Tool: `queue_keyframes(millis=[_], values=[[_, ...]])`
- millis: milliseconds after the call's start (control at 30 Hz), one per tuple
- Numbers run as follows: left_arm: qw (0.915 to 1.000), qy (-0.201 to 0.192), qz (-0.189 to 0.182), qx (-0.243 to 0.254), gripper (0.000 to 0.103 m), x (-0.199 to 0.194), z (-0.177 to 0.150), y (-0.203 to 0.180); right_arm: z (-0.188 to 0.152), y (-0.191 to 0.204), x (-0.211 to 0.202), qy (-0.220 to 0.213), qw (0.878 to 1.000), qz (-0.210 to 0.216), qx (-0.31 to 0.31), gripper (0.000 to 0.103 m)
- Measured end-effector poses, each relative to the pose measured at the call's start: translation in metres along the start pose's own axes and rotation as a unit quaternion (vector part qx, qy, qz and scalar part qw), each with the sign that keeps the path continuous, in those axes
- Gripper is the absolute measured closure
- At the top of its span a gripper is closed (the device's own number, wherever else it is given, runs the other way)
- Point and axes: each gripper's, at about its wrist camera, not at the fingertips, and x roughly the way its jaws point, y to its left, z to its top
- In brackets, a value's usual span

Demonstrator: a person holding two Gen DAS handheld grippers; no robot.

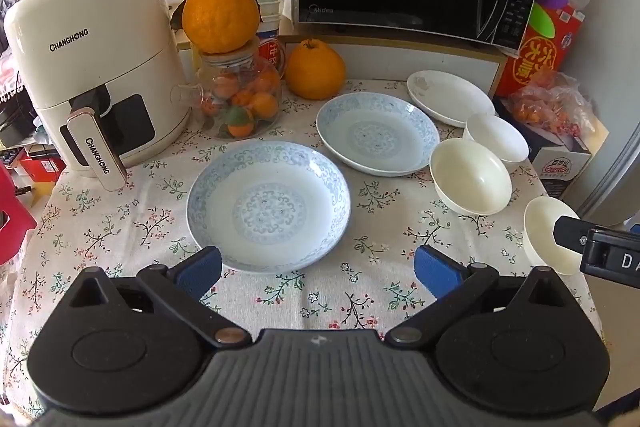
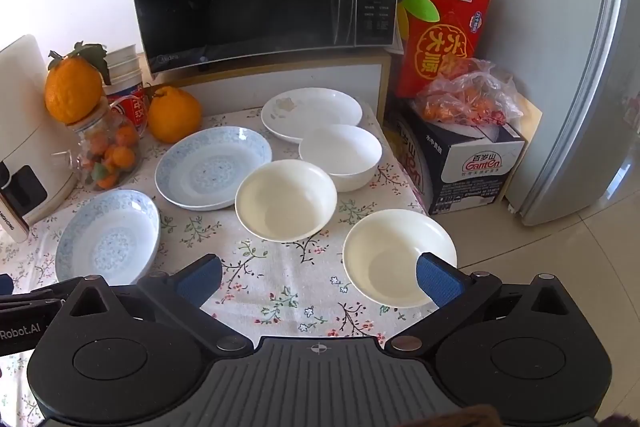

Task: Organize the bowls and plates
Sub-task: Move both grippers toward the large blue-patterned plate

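We see the floral-cloth surface [image 1: 120,227] carrying everything, unsorted. Two blue plates [image 1: 268,207] [image 1: 376,133] and a white plate [image 1: 450,97] sit behind; three bowls [image 2: 286,199] [image 2: 340,155] [image 2: 398,255] line the right. Left claw [image 1: 318,267] gapes wide at the nearest plate, empty; right claw [image 2: 318,277] equally wide beside the closest bowl, likely lining up stacks.

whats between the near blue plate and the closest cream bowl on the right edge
Only bare floral tablecloth: nothing stands between the near blue plate and the closest cream bowl. The right wrist view shows it best; the left wrist view agrees.
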Motion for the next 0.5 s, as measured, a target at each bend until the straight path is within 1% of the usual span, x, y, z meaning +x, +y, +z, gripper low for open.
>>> queue_keyframes(millis=[67, 133, 267, 300, 500], values=[[1.0, 0.0, 0.0, 0.004, 0.0, 0.0, -0.001, 0.001, 0.004, 0.005, 0.003, 0.004, 1.0, -0.01, -0.007, 0.0], [1.0, 0.005, -0.001, 0.001, 0.0, 0.001, -0.002, 0.004, 0.004, 0.008, 0.003, -0.001, 1.0, -0.009, -0.008, 0.0], [0.9996, 0.014, -0.014, -0.02, 0.0, 0.0, -0.003, 0.016, 0.001, 0.012, 0.002, -0.005, 1.0, -0.014, -0.01, 0.0], [0.9994, 0.014, -0.013, -0.027, 0.0, 0.007, -0.002, 0.01, 0.001, 0.013, 0.002, -0.008, 1.0, -0.013, -0.011, 0.0], [0.9992, 0.02, -0.008, -0.034, 0.0, 0.009, -0.002, 0.006, 0.003, 0.011, 0.002, -0.007, 1.0, -0.018, -0.018, 0.0]])
